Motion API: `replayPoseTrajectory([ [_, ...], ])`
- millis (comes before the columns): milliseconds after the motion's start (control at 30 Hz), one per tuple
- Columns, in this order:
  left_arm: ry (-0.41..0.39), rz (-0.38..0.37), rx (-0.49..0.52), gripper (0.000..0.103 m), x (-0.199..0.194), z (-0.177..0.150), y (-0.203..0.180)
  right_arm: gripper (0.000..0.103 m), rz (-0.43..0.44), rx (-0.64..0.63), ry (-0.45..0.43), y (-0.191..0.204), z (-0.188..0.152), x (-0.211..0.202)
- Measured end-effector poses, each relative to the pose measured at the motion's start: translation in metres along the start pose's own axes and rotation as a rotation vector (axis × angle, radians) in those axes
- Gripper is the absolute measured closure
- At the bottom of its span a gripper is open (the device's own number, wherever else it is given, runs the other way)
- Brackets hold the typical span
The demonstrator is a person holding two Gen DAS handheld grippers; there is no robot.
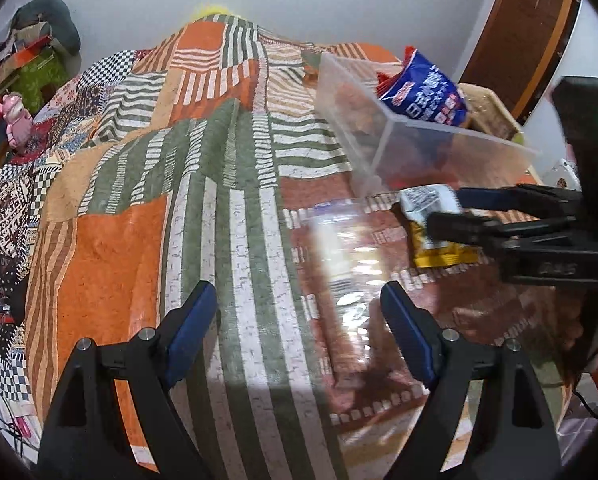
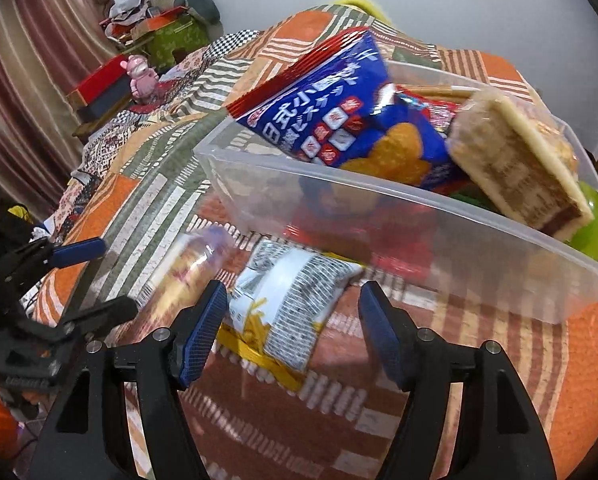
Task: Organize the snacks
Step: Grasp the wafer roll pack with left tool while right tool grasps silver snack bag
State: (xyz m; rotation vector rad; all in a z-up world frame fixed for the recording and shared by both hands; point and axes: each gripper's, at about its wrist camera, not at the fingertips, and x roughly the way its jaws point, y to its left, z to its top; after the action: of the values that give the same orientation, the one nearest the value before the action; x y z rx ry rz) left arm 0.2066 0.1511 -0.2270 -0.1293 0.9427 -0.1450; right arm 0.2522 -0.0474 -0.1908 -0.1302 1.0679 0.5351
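Down at the bottom of the right wrist view, the right gripper [image 2: 291, 324] stands with its jaws apart over a white and yellow snack packet [image 2: 287, 308], pads not pressing it. Just left of that packet lies a blurred clear-wrapped pack [image 2: 191, 268]. Behind both, filling the right half of the frame, a clear plastic bin [image 2: 379, 216] holds 1 blue snack bag [image 2: 339, 112], 1 beige wrapped block [image 2: 519, 160] and something green [image 2: 595, 232]. Only this view shows the bag's printed front.

From the left wrist view, the left gripper [image 1: 299, 336] is spread wide above the patchwork quilt [image 1: 139, 200], nothing between its pads. Only here is the brown door [image 1: 527, 32] visible, upper right. I count 2 loose packs and 1 bin.
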Motion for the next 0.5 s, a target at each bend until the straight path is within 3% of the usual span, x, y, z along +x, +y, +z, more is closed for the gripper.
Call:
replayPoseTrajectory([
  [133,-0.006,-0.031,-0.01,0.019,-0.001,0.003,-0.006,0.038,-0.002,-0.02,0.024,0.006,-0.002,0.008],
  [333,0.017,-0.056,-0.006,0.019,0.017,0.007,-0.022,0.063,0.01,-0.044,0.016,0.003,-0.007,0.0],
  [500,0.036,-0.03,0.004,0.036,0.034,0.008,-0.03,0.07,0.005,-0.049,0.0,-0.007,-0.012,-0.013],
])
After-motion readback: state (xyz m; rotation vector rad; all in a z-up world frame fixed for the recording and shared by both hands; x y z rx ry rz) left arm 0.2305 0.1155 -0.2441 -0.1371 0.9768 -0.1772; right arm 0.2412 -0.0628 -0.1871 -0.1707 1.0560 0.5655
